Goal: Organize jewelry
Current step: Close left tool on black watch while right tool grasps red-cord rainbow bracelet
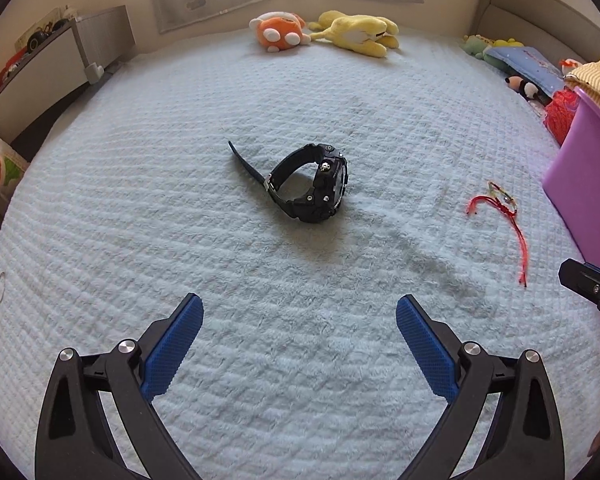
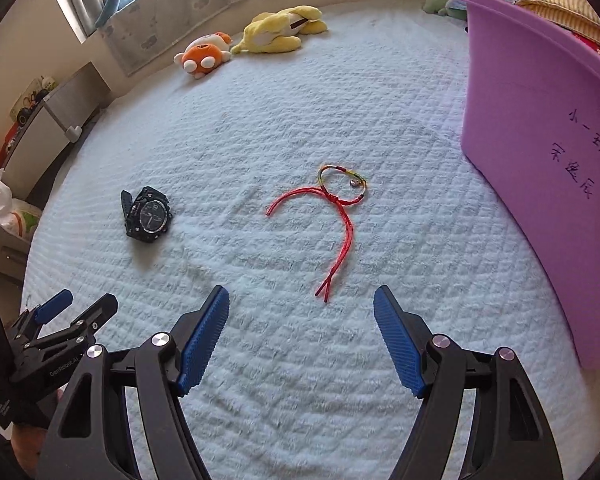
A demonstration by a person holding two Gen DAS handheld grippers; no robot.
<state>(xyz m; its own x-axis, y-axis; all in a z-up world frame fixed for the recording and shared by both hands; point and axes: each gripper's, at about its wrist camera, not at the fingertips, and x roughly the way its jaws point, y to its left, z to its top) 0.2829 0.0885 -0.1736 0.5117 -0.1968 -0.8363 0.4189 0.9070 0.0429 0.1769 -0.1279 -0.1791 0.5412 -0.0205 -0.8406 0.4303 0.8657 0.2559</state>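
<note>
Our left gripper (image 1: 299, 320) and right gripper (image 2: 301, 312) are spread wide, holding nothing. The watch (image 1: 308, 182) stands on edge mid-frame. The red bracelet (image 2: 334, 204) lies mid-frame, strings pointing down.

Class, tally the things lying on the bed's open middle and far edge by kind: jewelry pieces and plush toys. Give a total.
Jewelry pieces: 2 (black watch, red string bracelet)
Plush toys: 2 (orange plush, yellow plush)
Total: 4
</note>
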